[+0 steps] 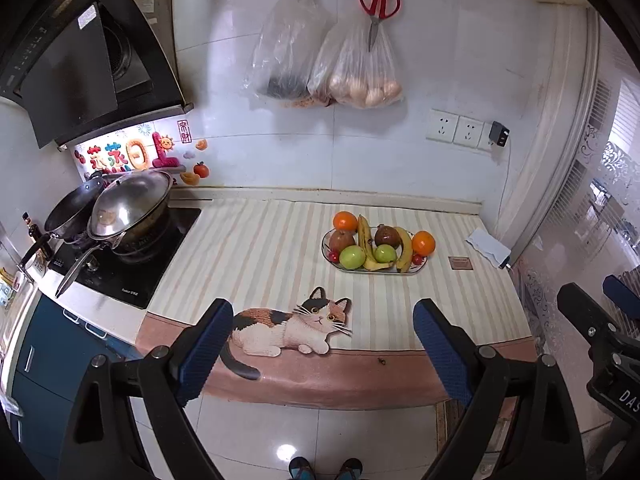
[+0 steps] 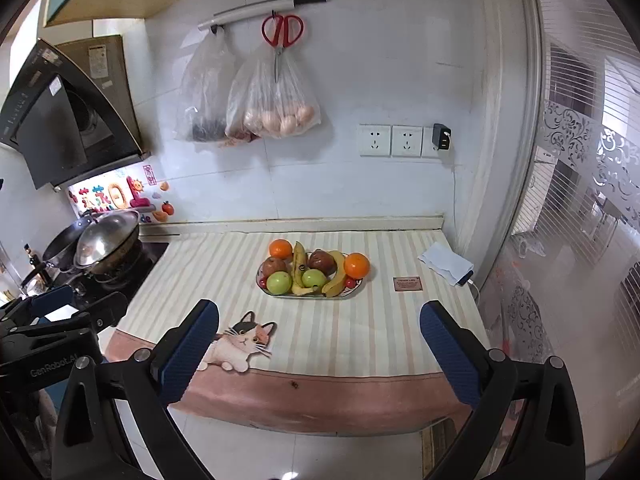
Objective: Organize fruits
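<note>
Fruit fills an oval plate [image 1: 416, 269] that sits toward the far right of the surface [image 1: 256, 264], on a striped cloth printed with a calico cat [image 1: 292, 326]. On the plate we see two oranges, one at the far left [image 1: 345, 221] and one at the right end [image 1: 423, 242], two bananas [image 1: 365, 242] lying between them, two green apples [image 1: 352, 257] at the near side, two brownish round fruits [image 1: 343, 239] behind those, and small red fruits [image 1: 333, 256] at the rim.

Our left gripper [image 1: 324, 354] hangs over the near edge of the surface with its blue-padded jaws spread wide and nothing between them; it is well apart from the plate. Our right gripper [image 2: 320, 354] sits just beside it, likewise spread wide and empty, and also well apart from the fruit. Each gripper shows at the edge of the other's view.

Right of the plate lie a small brown card [image 1: 461, 263] and a folded white cloth [image 1: 488, 246]. At the far left a lidded wok [image 1: 128, 208] stands on a black hob [image 1: 132, 272] under a range hood [image 1: 80, 60]. On the tiled wall hang red-handled scissors [image 1: 378, 4] and clear plastic bags [image 1: 362, 68], one holding eggs. Wall sockets [image 1: 454, 132] sit to the right, one with a black plug. Two shoes [image 1: 326, 469] show on the floor below.
</note>
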Action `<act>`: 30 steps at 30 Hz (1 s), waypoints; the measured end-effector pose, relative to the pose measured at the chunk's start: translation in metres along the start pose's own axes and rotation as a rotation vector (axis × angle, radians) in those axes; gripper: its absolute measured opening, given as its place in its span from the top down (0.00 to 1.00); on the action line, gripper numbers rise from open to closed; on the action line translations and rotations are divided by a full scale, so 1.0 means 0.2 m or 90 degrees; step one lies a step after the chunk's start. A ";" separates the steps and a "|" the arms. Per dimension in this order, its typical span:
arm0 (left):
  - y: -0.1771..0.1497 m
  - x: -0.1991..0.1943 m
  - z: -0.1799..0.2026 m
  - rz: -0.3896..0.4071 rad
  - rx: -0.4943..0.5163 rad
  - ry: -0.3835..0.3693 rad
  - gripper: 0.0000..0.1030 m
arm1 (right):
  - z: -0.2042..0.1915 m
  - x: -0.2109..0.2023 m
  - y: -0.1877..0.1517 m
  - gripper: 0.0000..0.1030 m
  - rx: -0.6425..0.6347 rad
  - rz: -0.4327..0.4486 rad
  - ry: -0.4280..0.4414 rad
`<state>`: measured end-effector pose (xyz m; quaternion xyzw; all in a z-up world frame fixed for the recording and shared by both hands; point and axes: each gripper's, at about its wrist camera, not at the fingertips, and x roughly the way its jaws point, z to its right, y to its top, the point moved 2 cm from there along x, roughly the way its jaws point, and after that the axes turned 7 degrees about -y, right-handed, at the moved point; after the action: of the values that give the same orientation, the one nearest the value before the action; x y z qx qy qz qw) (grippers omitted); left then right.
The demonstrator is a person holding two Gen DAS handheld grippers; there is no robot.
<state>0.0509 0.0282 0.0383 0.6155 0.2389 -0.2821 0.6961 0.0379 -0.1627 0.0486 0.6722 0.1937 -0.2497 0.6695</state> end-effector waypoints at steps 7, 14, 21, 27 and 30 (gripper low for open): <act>-0.03 -0.09 -0.05 0.012 0.010 -0.012 0.11 | -0.03 -0.14 -0.03 0.00 0.024 0.009 0.000; -0.03 -0.08 -0.09 0.009 0.018 -0.009 0.00 | -0.06 -0.08 -0.05 0.00 0.024 -0.021 0.015; -0.02 0.04 -0.11 -0.024 0.011 -0.018 0.00 | -0.03 0.09 -0.07 0.00 0.039 -0.057 0.018; -0.03 0.15 -0.09 -0.058 0.013 -0.024 0.00 | 0.00 0.23 -0.09 0.00 0.049 -0.080 0.010; -0.05 0.19 -0.06 -0.065 0.018 -0.020 0.00 | 0.01 0.28 -0.10 0.00 0.050 -0.086 0.005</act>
<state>0.0717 0.0365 0.0049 0.6079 0.2547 -0.3305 0.6755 0.0710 -0.1691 -0.0002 0.6842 0.2316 -0.2991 0.6235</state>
